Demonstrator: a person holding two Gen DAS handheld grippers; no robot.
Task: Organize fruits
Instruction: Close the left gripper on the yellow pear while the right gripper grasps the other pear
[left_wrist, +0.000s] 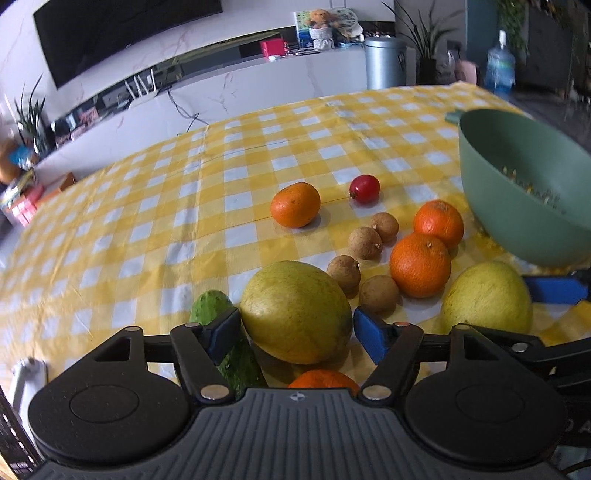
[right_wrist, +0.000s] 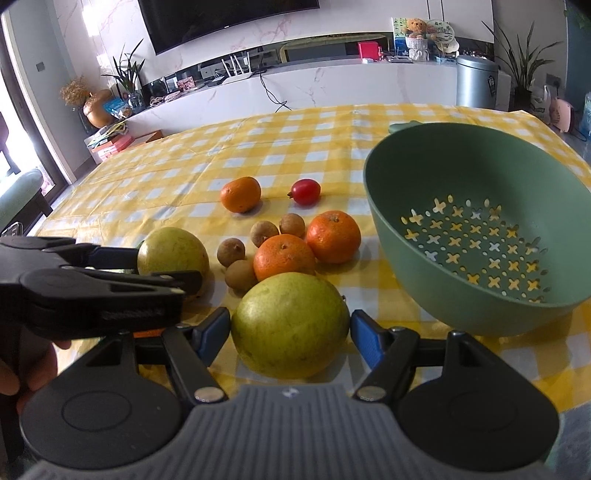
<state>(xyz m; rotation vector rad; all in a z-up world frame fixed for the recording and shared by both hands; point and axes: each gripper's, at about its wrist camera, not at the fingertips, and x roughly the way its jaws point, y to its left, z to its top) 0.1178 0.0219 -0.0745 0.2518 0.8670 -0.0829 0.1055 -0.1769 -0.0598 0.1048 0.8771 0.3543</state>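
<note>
While both tongs pointed down at the checked worktop (left_wrist: 147, 206), each framed a large yellow-green fruit. At the lower centre of the left wrist view, the left tongs (left_wrist: 293, 328) stood released, their blue pads on either side of one yellow-green fruit (left_wrist: 295, 312) with small gaps showing. A cucumber (left_wrist: 210, 310) lay just left of it, partly under the left finger. At the lower centre of the right wrist view, the right tongs (right_wrist: 290, 330) bracketed the second yellow-green fruit (right_wrist: 290, 325); I cannot tell whether the pads pressed it. Beyond these, at mid-frame, lay two oranges (right_wrist: 284, 256) touching, four small brown fruits (right_wrist: 264, 232), a third orange (right_wrist: 241, 194) and a red fruit (right_wrist: 304, 191). The green colander (right_wrist: 476, 229) sat tilted at right.
</note>
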